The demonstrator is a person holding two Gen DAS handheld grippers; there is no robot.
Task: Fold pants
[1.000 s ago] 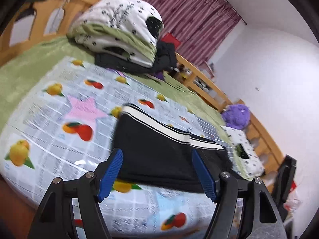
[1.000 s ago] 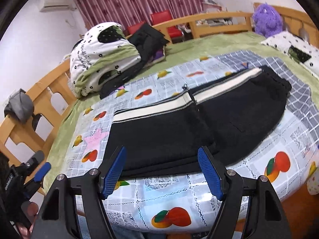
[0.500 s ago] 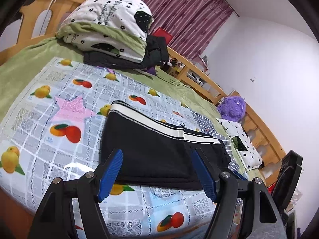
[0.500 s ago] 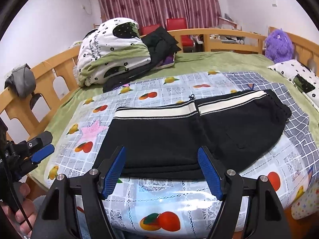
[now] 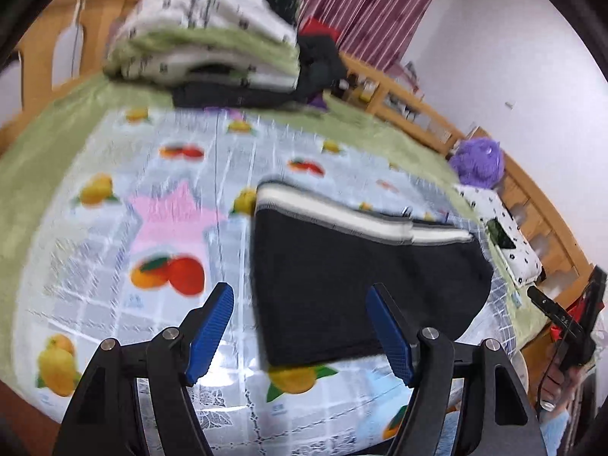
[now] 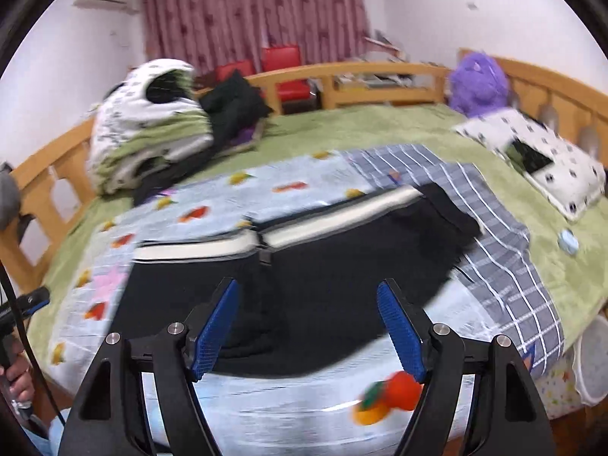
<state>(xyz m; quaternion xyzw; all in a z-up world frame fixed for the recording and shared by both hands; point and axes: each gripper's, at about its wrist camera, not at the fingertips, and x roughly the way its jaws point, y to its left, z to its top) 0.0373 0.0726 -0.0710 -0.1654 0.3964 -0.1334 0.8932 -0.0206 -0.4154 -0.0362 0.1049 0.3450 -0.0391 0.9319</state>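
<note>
Black pants with a white side stripe lie folded flat on the fruit-print cloth on the bed; they also show in the right wrist view. My left gripper is open and empty, hovering over the near left edge of the pants. My right gripper is open and empty, hovering over the near edge of the pants around their middle. Both views are blurred by motion.
A pile of folded bedding and dark clothes sits at the back of the bed. A purple plush toy, a spotted pillow and a grey checked cloth lie to the right. A wooden rail surrounds the bed.
Both grippers have swung: the left view has shifted left so the pants sit further right, and the right view has shifted right. Both stay open and empty; the pants have not moved.
</note>
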